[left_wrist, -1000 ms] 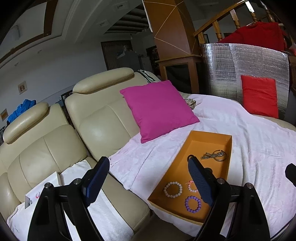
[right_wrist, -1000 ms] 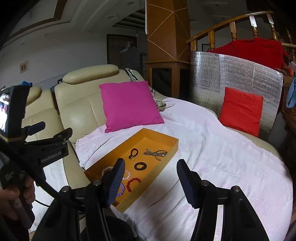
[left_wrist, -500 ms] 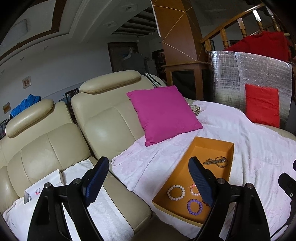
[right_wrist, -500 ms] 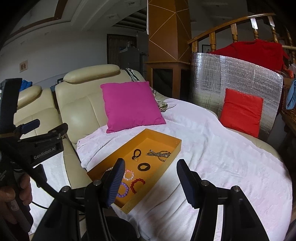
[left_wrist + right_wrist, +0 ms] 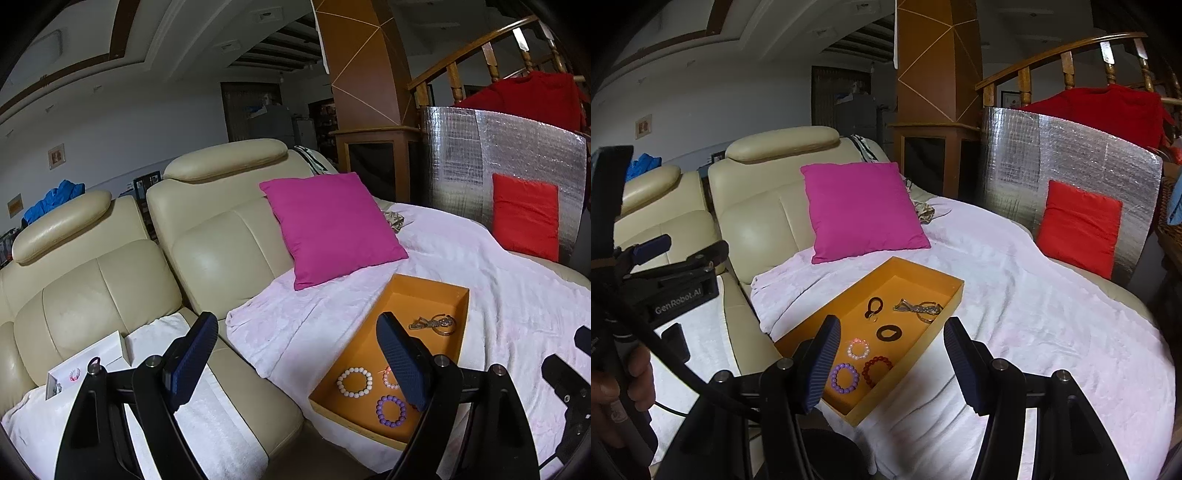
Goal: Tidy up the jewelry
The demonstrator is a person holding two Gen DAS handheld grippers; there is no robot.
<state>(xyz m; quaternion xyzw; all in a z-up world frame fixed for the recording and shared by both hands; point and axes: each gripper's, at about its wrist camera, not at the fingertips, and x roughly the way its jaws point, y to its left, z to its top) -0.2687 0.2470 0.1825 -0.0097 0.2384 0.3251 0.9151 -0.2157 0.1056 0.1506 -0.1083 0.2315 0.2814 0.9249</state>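
Orange tray (image 5: 951, 295), centre frame, has slid rightward as both views swing left; bracelets (image 5: 860, 363) lie inside. Left gripper (image 5: 295, 354) and right gripper (image 5: 888, 354) gape empty, nothing picked.

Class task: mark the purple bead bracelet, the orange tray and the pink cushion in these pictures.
purple bead bracelet (image 5: 844, 377): right wrist view, on its beads, left side of the ring.
orange tray (image 5: 925, 273): right wrist view, on its far rim.
pink cushion (image 5: 332, 225): left wrist view, on its middle.
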